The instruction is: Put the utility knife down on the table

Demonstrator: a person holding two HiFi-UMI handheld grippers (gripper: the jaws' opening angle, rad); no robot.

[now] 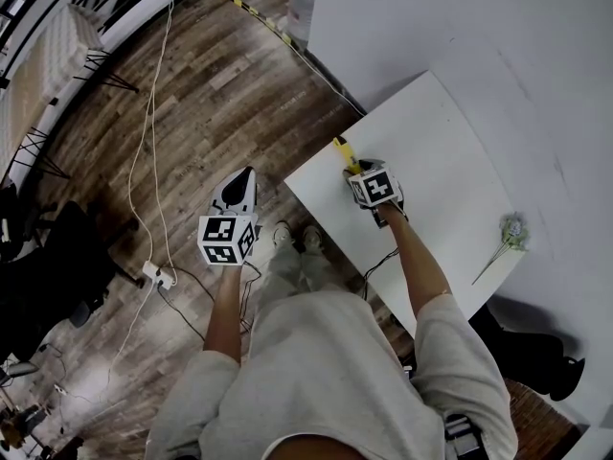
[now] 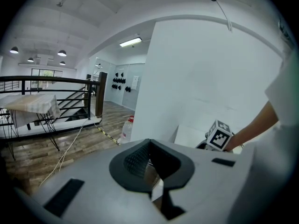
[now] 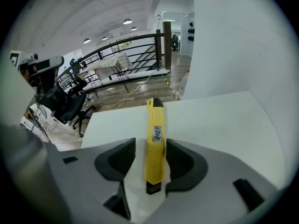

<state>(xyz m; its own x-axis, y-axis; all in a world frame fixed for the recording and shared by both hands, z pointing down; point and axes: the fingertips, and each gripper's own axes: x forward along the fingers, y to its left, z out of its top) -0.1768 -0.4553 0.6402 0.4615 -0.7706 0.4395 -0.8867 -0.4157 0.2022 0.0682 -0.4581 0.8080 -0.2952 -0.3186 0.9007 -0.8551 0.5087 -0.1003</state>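
The yellow utility knife [image 3: 154,139] lies flat on the white table [image 3: 219,120], near its corner, pointing away from me. My right gripper [image 3: 152,149] is open, one jaw on each side of the knife, with a narrow gap showing beside it. In the head view the knife [image 1: 342,151] pokes out past the right gripper [image 1: 355,169] close to the table [image 1: 441,151] edge. My left gripper [image 1: 239,178] hangs over the wooden floor, left of the table. Its jaws [image 2: 149,143] meet at the tips with nothing held.
A small flower sprig [image 1: 508,238] lies at the table's right edge. A water bottle [image 1: 302,8] stands on the floor by the white wall. Cables and a power strip [image 1: 158,276] cross the floor to the left, near a dark chair [image 1: 48,266].
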